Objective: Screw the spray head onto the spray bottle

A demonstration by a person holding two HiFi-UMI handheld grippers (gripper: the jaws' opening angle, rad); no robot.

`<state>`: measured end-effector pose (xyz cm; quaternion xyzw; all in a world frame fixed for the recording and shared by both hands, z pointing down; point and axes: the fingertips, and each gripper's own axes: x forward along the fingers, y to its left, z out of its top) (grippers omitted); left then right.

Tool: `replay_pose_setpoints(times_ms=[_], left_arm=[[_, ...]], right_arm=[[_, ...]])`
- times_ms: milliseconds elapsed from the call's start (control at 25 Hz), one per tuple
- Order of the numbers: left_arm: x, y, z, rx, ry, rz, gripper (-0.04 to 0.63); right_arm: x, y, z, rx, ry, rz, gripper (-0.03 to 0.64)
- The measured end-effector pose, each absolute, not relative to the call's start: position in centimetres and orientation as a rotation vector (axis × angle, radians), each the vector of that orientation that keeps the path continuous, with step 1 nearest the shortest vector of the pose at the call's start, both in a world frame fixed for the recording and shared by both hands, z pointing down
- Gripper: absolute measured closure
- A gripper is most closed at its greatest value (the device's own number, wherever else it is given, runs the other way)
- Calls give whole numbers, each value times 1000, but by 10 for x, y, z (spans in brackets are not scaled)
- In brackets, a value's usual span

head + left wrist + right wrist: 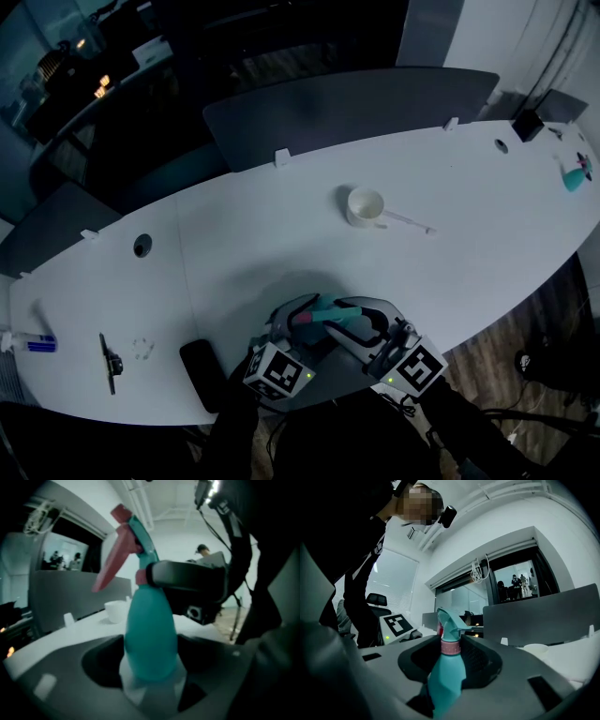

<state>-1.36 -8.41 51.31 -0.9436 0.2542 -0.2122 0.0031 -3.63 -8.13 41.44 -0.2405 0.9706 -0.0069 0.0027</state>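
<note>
Closest in, my left gripper (151, 654) is clamped round the fat lower body of the teal spray bottle (150, 625), jaws set wide with the plastic filling the gap. My right gripper (451, 654) stands narrower, pinched at the pink collar (451, 647) just under the spray head (123, 541) (red trigger hanging off to one side). The bottle is carried between the two at the near edge of the table (487, 234). The head sits on the neck, though I can't tell how far the thread has run. For a clean turn I want the left as a firm anchor, the right twisting only the collar, axis straight so nothing cross-threads. Farther out, a white cup (365, 205) stands well clear.
</note>
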Motion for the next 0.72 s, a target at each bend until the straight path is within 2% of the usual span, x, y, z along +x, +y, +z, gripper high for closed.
replay_pose_setpoints(times_ms=[80, 160, 480, 600, 720], left_arm=[[-14, -82, 515, -2964, 711, -696, 238], [-16, -84, 516, -2967, 829, -659, 242], [-23, -84, 511, -2654, 1858, -589, 244], [-21, -84, 509, -2693, 1830, -516, 242], [-22, -82, 504, -2822, 1494, -463, 228]], right_arm=[[-37, -82, 414, -738, 3047, -13, 491], [-37, -82, 413, -747, 3039, 1, 491], [-37, -77, 416, -864, 2985, -29, 491], [-36, -76, 419, -857, 3002, -31, 491], [-37, -76, 417, -827, 3007, -29, 491]])
